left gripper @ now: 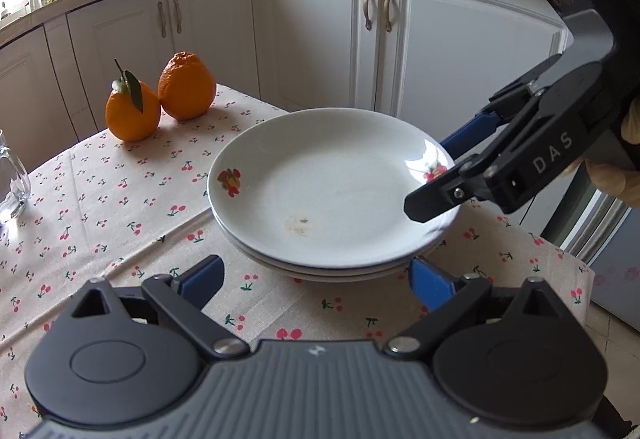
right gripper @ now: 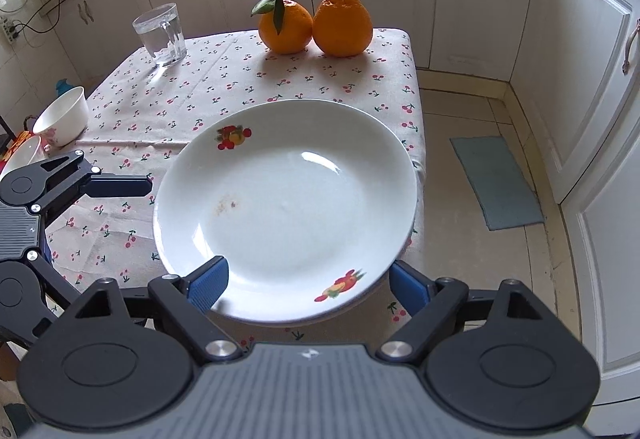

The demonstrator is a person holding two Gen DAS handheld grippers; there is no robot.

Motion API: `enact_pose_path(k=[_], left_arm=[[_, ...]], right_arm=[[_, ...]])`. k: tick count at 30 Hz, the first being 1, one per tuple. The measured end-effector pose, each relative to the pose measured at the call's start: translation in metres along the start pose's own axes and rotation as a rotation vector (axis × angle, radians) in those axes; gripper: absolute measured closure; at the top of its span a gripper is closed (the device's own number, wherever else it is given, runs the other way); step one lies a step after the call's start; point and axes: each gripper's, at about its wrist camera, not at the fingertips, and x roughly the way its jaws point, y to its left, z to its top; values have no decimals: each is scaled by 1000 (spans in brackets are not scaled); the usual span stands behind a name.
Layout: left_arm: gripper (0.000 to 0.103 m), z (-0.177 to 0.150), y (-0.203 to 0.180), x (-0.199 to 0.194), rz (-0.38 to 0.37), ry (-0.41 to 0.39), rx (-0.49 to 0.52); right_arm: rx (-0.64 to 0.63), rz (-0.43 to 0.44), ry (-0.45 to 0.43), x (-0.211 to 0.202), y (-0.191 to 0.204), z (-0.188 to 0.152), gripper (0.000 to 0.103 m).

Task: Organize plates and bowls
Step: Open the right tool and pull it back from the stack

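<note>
A stack of white plates with fruit prints point(left gripper: 328, 191) sits near the table's right edge; the top plate point(right gripper: 284, 199) has a brown smear. My right gripper point(right gripper: 308, 281) is open, its jaws spread one over and one under the stack's rim, as the left wrist view point(left gripper: 434, 179) shows. My left gripper point(left gripper: 316, 279) is open and empty in front of the stack, and shows at the left in the right wrist view point(right gripper: 100, 207). Two white bowls point(right gripper: 64, 115) stand at the table's left edge.
Two oranges point(right gripper: 312, 25) stand at the table's far edge. A glass mug point(right gripper: 162, 35) stands at the far left. White kitchen cabinets point(left gripper: 320, 35) surround the cherry-print tablecloth point(left gripper: 100, 199). A grey mat point(right gripper: 496, 181) lies on the floor to the right.
</note>
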Motion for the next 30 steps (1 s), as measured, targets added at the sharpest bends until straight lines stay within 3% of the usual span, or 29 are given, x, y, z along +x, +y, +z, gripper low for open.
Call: enact_pose_path(k=[7, 17, 20, 24, 30], left_arm=[[4, -4, -1, -24, 12, -48, -4], [2, -36, 0, -110, 132, -172, 19], [1, -51, 9, -141, 164, -196, -17], [1, -76, 27, -180, 228, -214, -71], [1, -118, 49, -226, 359, -204, -115]], right_arm=[[-37, -9, -48, -14, 18, -5, 0], [-156, -191, -264, -57, 89, -22, 0], [-174, -161, -302, -63, 113, -23, 0], [-233, -76, -289, -59, 150, -19, 0], [-402, -16, -283, -48, 223, -13, 0]])
